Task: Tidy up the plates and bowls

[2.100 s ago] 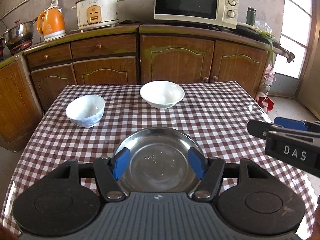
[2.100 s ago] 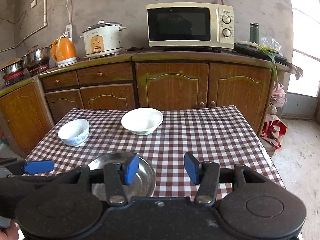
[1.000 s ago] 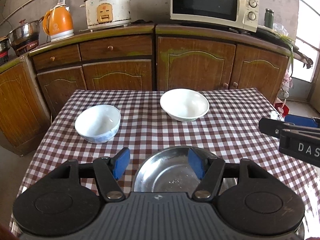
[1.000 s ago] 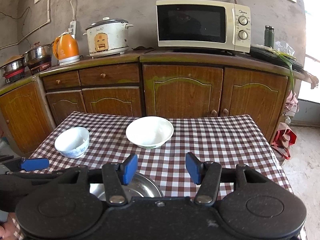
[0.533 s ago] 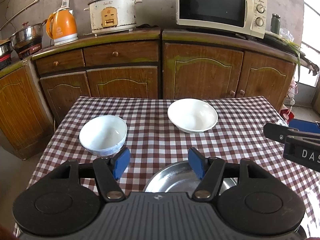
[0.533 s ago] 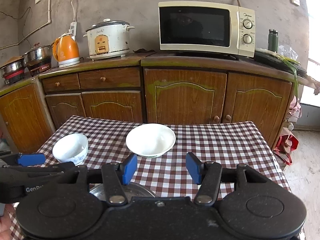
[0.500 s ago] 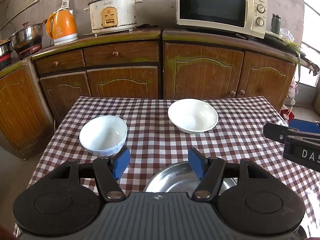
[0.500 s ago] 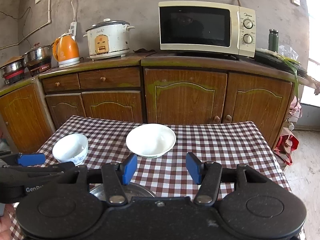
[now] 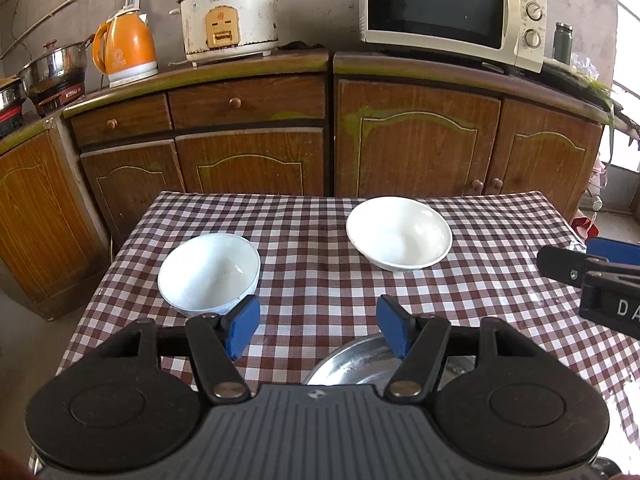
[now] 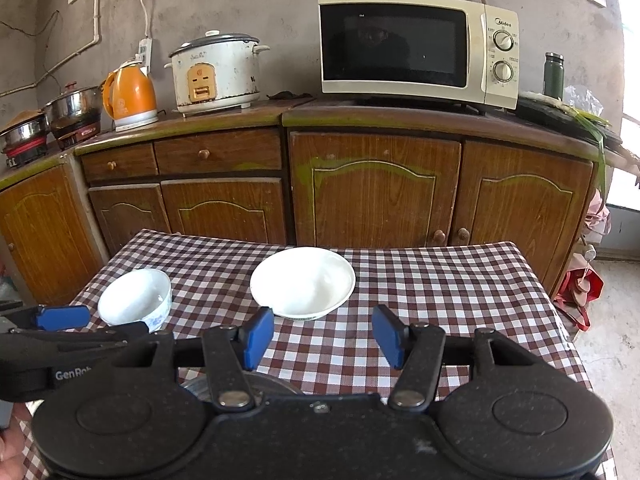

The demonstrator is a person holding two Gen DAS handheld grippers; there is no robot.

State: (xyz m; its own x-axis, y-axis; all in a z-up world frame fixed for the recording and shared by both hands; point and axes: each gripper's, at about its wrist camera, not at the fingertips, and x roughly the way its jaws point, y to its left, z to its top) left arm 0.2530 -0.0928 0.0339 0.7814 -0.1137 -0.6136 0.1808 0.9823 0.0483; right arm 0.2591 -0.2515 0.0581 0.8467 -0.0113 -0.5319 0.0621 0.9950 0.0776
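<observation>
Hovering side by side above the near edge of the checked surface [image 9: 312, 276], both grippers point toward the cabinets. Left gripper [image 9: 318, 330]: blue pads spread wide, nothing between them. Right gripper [image 10: 318, 338]: same, jaws parted and empty.

Nearest item is the steel plate [image 9: 352, 364], lying flat on the surface right under the left gripper's body, so only its far rim and part of the basin show. From the right wrist view just a sliver of it peeks out below the fingers.

Farther out, left side of the surface: small white bowl [image 9: 208, 274] with blue patterning on its outer wall, upright, just beyond the left gripper's left pad. Farther again and to the right: wide shallow white bowl [image 9: 399, 233], upright, well apart from the small one. Neither bowl touches the plate or a gripper.

Behind the surface stands a row of brown wooden cabinets [image 10: 372, 192]. On their top, left to right: steel pots [image 10: 74, 114], orange kettle [image 10: 132, 96], white rice cooker [image 10: 216, 74], cream microwave [image 10: 418, 52], dark green flask [image 10: 554, 76].
</observation>
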